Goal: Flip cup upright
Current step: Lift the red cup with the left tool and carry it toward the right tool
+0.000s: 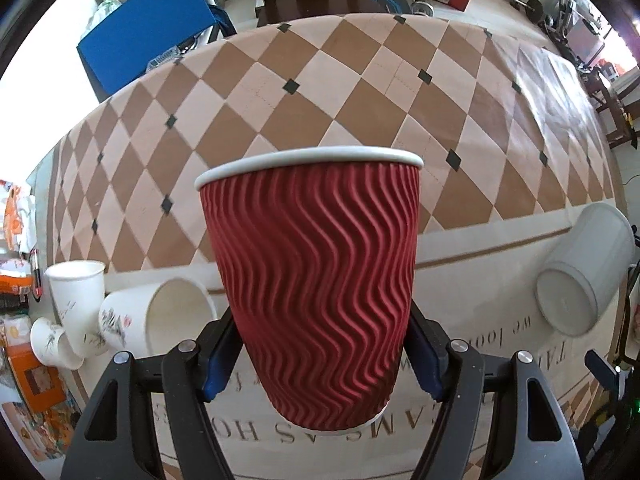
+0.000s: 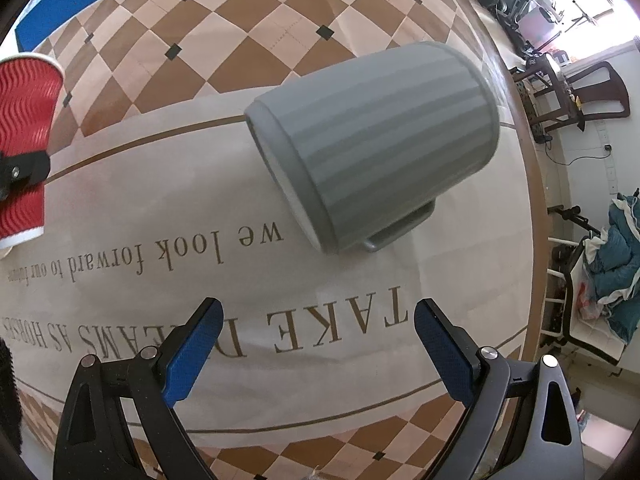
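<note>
At the left edge of the table (image 1: 280,92), three white paper cups (image 1: 156,316) are grouped, one upright and two lying. The left tongs (image 1: 324,360) grip the red ribbed paper cup (image 1: 316,280) upright, rim up. Further right, a grey mug (image 2: 376,144) lies on its side. The right tongs (image 2: 318,344) are wide open, holding nothing.

**Grey mug on its side ahead of open tongs**

The right tongs (image 2: 318,344) stand spread, nothing between their blue pads (image 2: 192,352). Ahead, apart from them, a grey ribbed mug (image 2: 376,144) lies tipped on the lettered surface (image 2: 160,184), handle down. A red rippled cup (image 2: 24,140) shows at left.
</note>
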A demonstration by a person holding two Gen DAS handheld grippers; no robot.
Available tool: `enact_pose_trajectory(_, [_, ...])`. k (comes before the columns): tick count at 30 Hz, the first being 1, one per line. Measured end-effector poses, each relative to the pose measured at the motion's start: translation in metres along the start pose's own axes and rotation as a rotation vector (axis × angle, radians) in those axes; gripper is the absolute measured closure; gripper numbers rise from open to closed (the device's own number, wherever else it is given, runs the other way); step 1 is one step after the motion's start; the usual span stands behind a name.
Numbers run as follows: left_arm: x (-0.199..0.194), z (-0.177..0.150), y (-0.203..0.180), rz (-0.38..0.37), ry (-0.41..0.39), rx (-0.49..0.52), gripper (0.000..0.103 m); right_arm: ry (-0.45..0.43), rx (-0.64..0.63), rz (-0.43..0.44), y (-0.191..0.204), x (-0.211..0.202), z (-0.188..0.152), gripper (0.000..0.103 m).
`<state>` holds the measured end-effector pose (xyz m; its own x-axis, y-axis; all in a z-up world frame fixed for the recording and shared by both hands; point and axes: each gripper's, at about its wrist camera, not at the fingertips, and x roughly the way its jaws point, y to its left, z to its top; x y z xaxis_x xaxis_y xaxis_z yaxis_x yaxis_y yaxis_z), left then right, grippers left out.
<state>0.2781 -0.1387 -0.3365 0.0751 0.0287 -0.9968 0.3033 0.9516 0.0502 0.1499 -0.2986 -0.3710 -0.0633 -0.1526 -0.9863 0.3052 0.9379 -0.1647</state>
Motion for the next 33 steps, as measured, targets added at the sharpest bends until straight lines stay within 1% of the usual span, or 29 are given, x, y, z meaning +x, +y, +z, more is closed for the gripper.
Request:
enact_pose_trajectory(3, [-0.014,-0.016,0.004,-0.002,-0.015,-0.007,0.033,-0.013,-0.005,0.001,0.001,-0.009,-0.007,0.006])
enact_pose_trajectory(8, [-0.041,-0.051,0.016,-0.022,-0.037,-0.031,0.033,-0.037,-0.019,-0.01,0.006,-0.024,-0.032,0.006])
enact_pose_trajectory(9, [-0.044,-0.053,0.018,-0.024,-0.038,-0.035,0.033,-0.041,-0.019,-0.014,0.007,-0.027,-0.038,0.005])
enact_pose_trajectory(13, [-0.056,-0.091,0.024,-0.049,-0.027,-0.047,0.033,-0.056,-0.009,-0.037,0.011,-0.041,-0.068,0.006])
enact_pose_trajectory(16, [-0.063,-0.128,0.018,-0.062,-0.011,-0.044,0.033,-0.048,0.007,-0.036,0.016,-0.047,-0.086,0.006])
enact_pose_trajectory(19, [-0.056,-0.157,0.017,-0.085,0.02,-0.058,0.033,-0.046,0.007,-0.06,0.018,-0.046,-0.106,0.006])
enact_pose_trajectory(23, [-0.035,-0.184,0.014,-0.148,0.076,-0.113,0.033,-0.032,0.022,-0.087,0.014,-0.037,-0.126,0.006])
enact_pose_trajectory(24, [-0.032,-0.187,0.012,-0.161,0.085,-0.123,0.033,-0.029,0.025,-0.091,0.01,-0.035,-0.124,0.006])
enact_pose_trajectory(27, [-0.018,-0.197,0.003,-0.204,0.112,-0.141,0.033,-0.012,0.043,-0.106,0.004,-0.027,-0.138,0.006])
enact_pose_trajectory(33, [0.006,-0.203,-0.017,-0.211,0.147,-0.095,0.032,0.007,0.056,-0.125,-0.006,-0.018,-0.144,0.006])
